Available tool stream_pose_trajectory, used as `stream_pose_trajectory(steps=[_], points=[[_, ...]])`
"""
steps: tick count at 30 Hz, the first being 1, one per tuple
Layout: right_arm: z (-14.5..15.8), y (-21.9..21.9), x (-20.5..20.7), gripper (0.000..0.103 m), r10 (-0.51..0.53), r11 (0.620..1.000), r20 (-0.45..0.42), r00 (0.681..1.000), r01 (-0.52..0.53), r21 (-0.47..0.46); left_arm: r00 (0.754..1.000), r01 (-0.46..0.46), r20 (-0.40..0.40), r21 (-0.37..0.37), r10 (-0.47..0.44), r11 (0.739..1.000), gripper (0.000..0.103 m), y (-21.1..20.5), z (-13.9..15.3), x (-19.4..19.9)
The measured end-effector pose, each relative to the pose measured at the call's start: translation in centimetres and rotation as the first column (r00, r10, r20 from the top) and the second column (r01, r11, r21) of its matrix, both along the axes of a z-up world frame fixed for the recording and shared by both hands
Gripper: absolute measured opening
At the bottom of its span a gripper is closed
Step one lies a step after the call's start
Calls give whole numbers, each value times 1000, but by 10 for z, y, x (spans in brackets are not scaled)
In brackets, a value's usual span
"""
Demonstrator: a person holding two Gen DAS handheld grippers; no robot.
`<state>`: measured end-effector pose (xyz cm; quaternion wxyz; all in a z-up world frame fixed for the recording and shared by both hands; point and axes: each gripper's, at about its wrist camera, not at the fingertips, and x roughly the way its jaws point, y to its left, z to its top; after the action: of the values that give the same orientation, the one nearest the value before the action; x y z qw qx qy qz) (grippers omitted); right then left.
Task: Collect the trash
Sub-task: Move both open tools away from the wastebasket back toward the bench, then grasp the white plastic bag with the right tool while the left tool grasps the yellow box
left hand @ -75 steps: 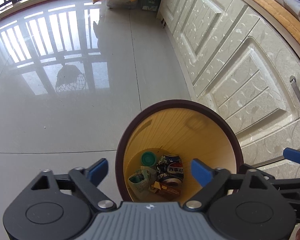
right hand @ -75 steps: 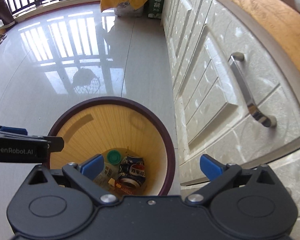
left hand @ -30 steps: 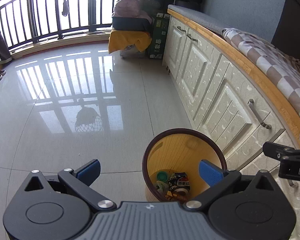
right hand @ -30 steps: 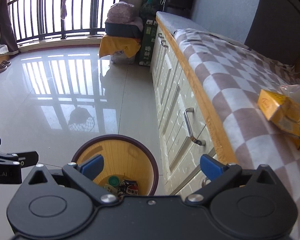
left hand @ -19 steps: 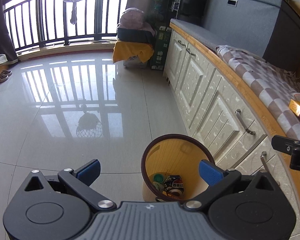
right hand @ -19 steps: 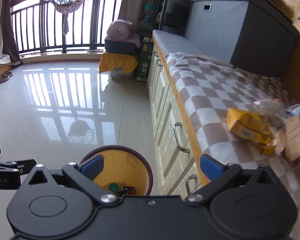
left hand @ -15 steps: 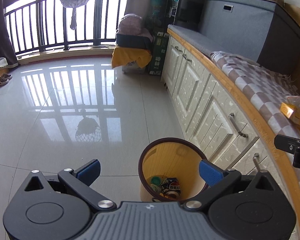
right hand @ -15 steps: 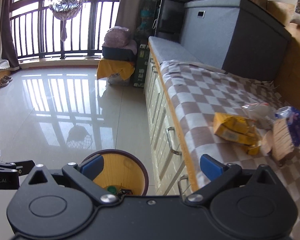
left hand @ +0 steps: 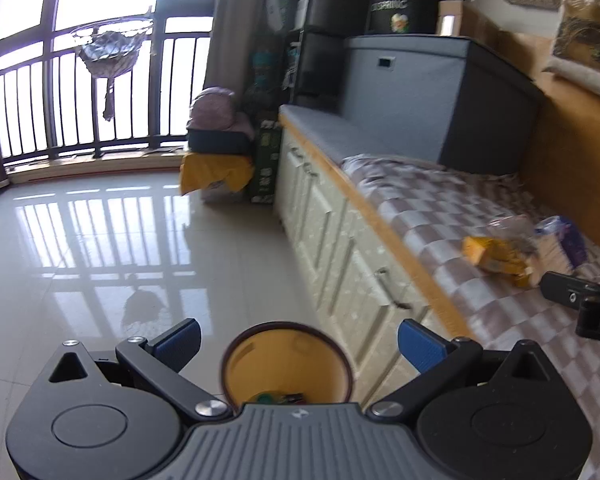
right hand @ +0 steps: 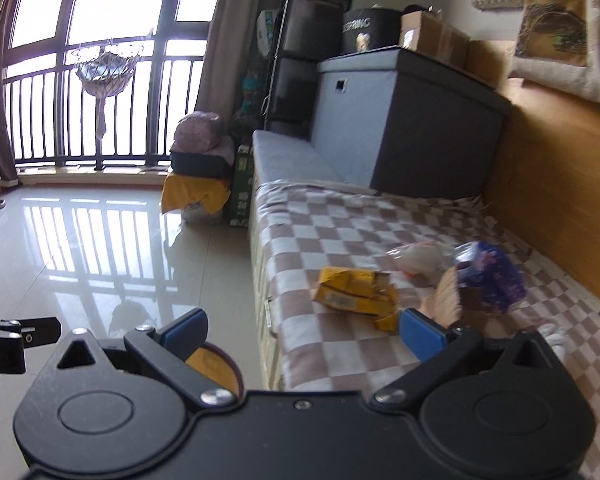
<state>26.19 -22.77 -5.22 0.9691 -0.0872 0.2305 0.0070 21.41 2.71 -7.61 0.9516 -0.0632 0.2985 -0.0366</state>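
left hand-held gripper (left hand: 298,338): wide open, empty, bin (left hand: 286,362) below | right hand-held gripper (right hand: 304,330): wide open, empty, yellow box (right hand: 354,290) ahead on surface (right hand: 300,240)

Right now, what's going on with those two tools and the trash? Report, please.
Left tool open, empty, above round yellow-lined bin. Right tool open, empty, facing crumpled yellow carton on checkered blanket. Path looks unblocked.

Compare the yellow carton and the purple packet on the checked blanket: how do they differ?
The yellow carton is boxy, crumpled and lies flat nearer the bench edge; the purple packet is soft, rounded and sits farther back toward the wooden wall. The carton is nearer the right tool. Both rest on the checked blanket, ungrasped.
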Motion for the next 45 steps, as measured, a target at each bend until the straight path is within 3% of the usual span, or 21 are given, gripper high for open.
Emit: stream_pose_trajectory(steps=[13, 21, 27, 32, 37, 39, 41, 45], points=[[-1, -121, -28, 103, -208, 978, 85, 974, 208, 5, 977, 190, 102, -5, -189, 982, 103, -111, 9, 8], [-29, -194, -23, 103, -360, 933, 71, 930, 359, 31, 949, 295, 115, 5, -293, 956, 103, -169, -1, 20], [-44, -240, -9, 103, -476, 875, 50, 878, 467, 128, 931, 347, 115, 21, -347, 938, 103, -193, -13, 40], [-48, -261, 15, 103, -491, 851, 26, 871, 473, 228, 933, 340, 122, 11, -339, 940, 103, -200, -20, 70], [-54, -267, 36, 103, -500, 829, 29, 865, 469, 306, 944, 319, 83, 13, -319, 948, 103, -203, -28, 108], [-60, -268, 43, 91, -465, 844, 22, 885, 435, 315, 943, 324, 72, 18, -325, 946, 103, -205, -32, 120], [-68, -272, 49, 86, -442, 846, -1, 897, 417, 331, 939, 335, 68, 29, -336, 942, 103, -208, -36, 132], [-79, -278, 49, 85, -440, 829, -12, 898, 411, 379, 941, 335, 49, 14, -335, 942, 103, -215, -46, 152]])
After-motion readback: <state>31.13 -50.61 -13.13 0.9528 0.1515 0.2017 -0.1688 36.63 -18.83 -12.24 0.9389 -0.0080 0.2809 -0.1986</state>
